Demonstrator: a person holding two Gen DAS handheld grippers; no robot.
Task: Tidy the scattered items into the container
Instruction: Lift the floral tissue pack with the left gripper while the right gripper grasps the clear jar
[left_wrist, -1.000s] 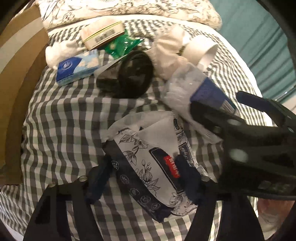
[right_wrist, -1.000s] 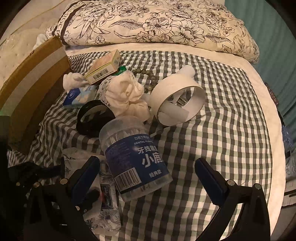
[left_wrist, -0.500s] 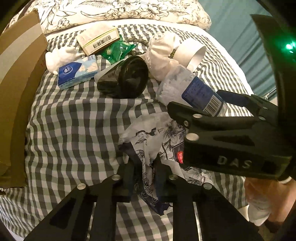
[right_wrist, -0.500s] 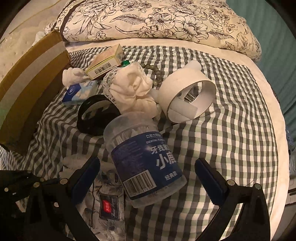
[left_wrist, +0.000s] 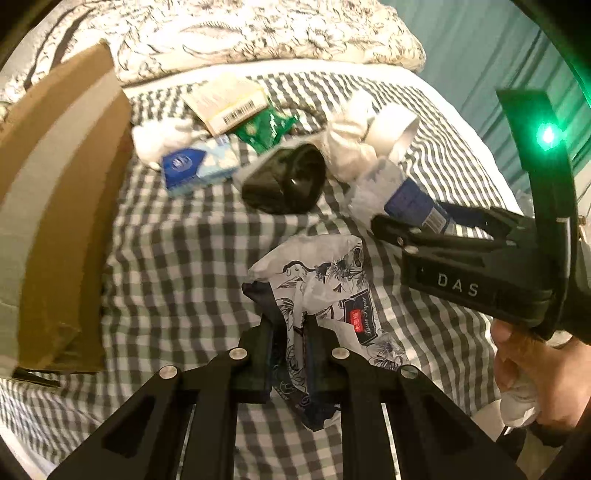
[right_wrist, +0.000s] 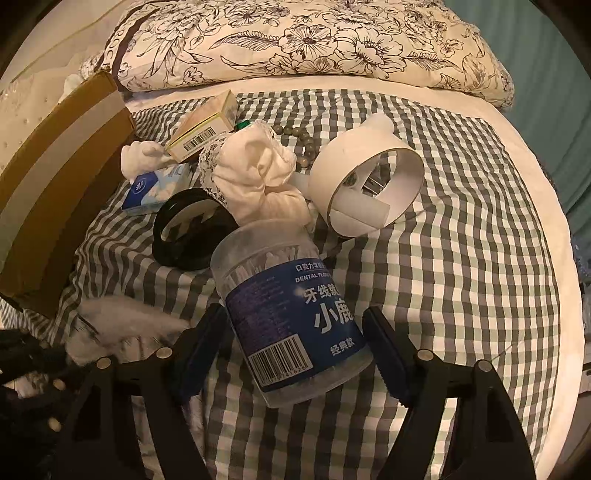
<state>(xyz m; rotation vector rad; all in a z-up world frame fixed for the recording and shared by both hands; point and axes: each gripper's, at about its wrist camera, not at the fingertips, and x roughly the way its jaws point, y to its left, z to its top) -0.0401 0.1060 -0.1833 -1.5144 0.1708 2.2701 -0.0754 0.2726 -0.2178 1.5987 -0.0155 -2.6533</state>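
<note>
My left gripper (left_wrist: 291, 332) is shut on a floral-printed soft pack (left_wrist: 321, 280), pinching its crumpled lower edge just above the checked bedspread (left_wrist: 177, 258). In the right wrist view, a clear dental floss jar (right_wrist: 291, 295) with a blue label lies on its side. My right gripper (right_wrist: 295, 332) straddles the jar and its jaws are closing. Each pad sits close beside a side of the jar with a slim gap. The brown cardboard box (left_wrist: 55, 206) stands along the left edge of the bed, also in the right wrist view (right_wrist: 55, 192).
Behind the jar lie a black ring (right_wrist: 192, 229), a white cloth bundle (right_wrist: 258, 177), a white round holder (right_wrist: 369, 184), a bead string (right_wrist: 303, 144), a blue tissue pack (left_wrist: 195, 166), a green packet (left_wrist: 266, 129) and a small carton (left_wrist: 229, 99). A floral pillow (right_wrist: 314, 40) bounds the far side.
The left jaws closed on the floral pack and raised it, crumpling it. The right jaws narrowed around the floss jar, which stayed where it lay.
</note>
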